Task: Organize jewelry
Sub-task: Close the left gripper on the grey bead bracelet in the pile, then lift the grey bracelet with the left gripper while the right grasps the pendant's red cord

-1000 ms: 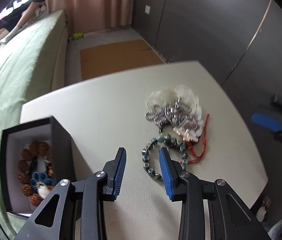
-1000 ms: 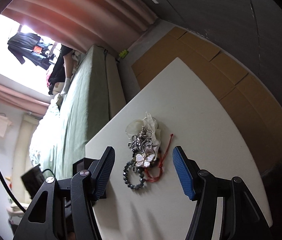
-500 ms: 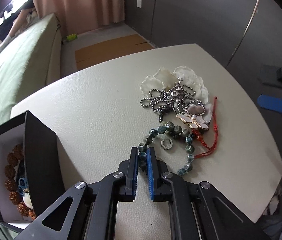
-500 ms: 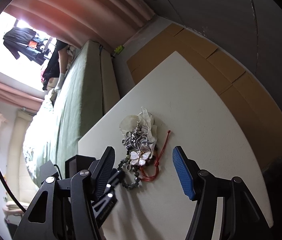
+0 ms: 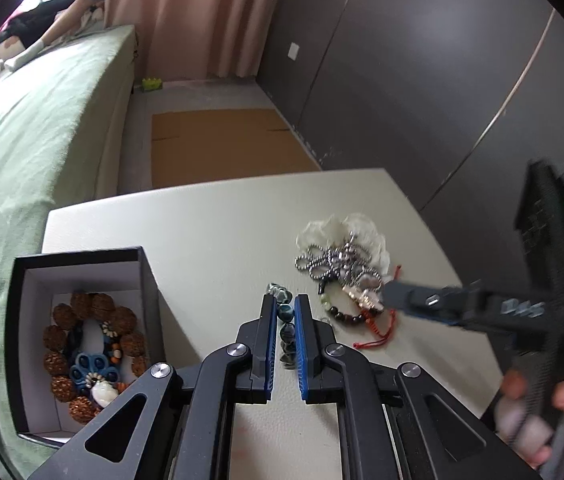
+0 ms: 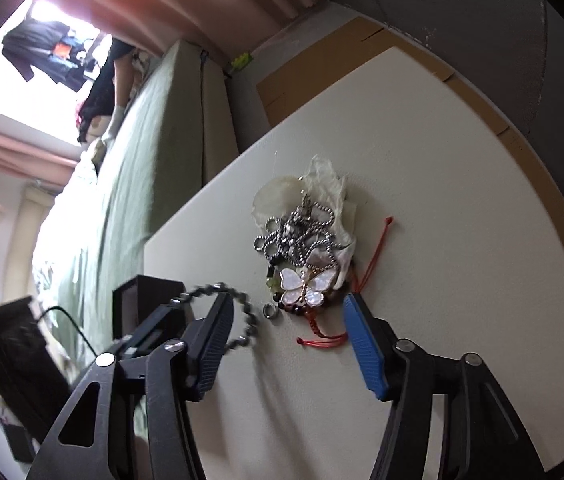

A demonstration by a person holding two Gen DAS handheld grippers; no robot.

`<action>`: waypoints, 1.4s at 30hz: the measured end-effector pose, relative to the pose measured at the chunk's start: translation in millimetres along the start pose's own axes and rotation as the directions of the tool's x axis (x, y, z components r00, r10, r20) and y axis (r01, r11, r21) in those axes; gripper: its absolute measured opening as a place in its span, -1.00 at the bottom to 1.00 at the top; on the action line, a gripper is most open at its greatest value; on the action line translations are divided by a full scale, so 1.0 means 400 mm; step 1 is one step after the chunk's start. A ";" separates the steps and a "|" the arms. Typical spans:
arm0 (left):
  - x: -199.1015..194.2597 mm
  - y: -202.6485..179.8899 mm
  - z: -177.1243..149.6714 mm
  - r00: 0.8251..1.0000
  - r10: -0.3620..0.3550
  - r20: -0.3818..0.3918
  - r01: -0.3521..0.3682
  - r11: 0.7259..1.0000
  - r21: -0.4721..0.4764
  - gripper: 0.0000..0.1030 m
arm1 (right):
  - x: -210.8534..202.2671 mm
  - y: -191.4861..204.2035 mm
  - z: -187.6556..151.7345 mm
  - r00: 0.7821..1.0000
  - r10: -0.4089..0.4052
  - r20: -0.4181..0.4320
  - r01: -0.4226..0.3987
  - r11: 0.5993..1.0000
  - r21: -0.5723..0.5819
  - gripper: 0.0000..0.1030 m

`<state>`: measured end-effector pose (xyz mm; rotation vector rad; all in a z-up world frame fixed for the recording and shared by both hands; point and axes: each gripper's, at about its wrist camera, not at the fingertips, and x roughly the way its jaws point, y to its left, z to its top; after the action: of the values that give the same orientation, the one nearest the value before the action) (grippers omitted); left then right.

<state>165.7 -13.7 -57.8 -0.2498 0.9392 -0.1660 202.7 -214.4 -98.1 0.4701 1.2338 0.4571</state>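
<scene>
Off-white tabletop [image 5: 210, 232], with one black box [image 5: 82, 256] at its left, two bracelets seen inside. One dark bead bracelet [image 5: 285, 326] is pinched in the left gripper [image 5: 284, 320], its strand running lengthwise between the pads. One tangled pile [image 6: 302, 240] is straddled by the right gripper [image 6: 286, 320], jaws half-wide and just closing a bit, nothing gripped. One butterfly pendant [image 6: 306, 286] is counted there.
</scene>
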 end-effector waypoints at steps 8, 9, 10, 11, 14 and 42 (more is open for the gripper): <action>-0.054 0.034 0.018 0.998 -0.029 0.054 0.031 0.999 -0.043 -0.83 | 0.057 0.010 0.005 0.997 -0.071 -0.030 0.071 0.997 -0.007 -0.17; -0.061 0.042 0.019 0.998 -0.035 0.061 0.038 0.998 -0.052 -0.83 | 0.057 0.016 0.005 0.996 -0.083 -0.021 0.083 0.996 -0.016 -0.18; -0.061 0.045 0.020 0.997 -0.035 0.063 0.039 0.998 -0.057 -0.83 | 0.058 0.022 0.005 0.995 -0.100 -0.015 0.099 0.995 -0.029 -0.18; -0.066 0.050 0.020 0.997 -0.035 0.066 0.040 0.997 -0.063 -0.83 | 0.057 0.030 0.004 0.993 -0.114 -0.009 0.114 0.993 -0.042 -0.18; -0.082 0.062 0.020 0.996 -0.036 0.080 0.041 0.996 -0.073 -0.83 | 0.062 0.055 -0.001 0.985 -0.175 0.010 0.175 0.981 -0.088 -0.18; -0.216 0.178 0.011 0.984 -0.011 0.177 0.034 0.991 -0.128 -0.83 | 0.018 0.071 -0.018 0.975 -0.216 0.047 0.219 0.971 -0.094 -0.80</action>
<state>121.3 76.5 -8.4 -0.3897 0.7728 -0.1017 195.4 -186.5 -89.6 0.2542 1.2057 0.3188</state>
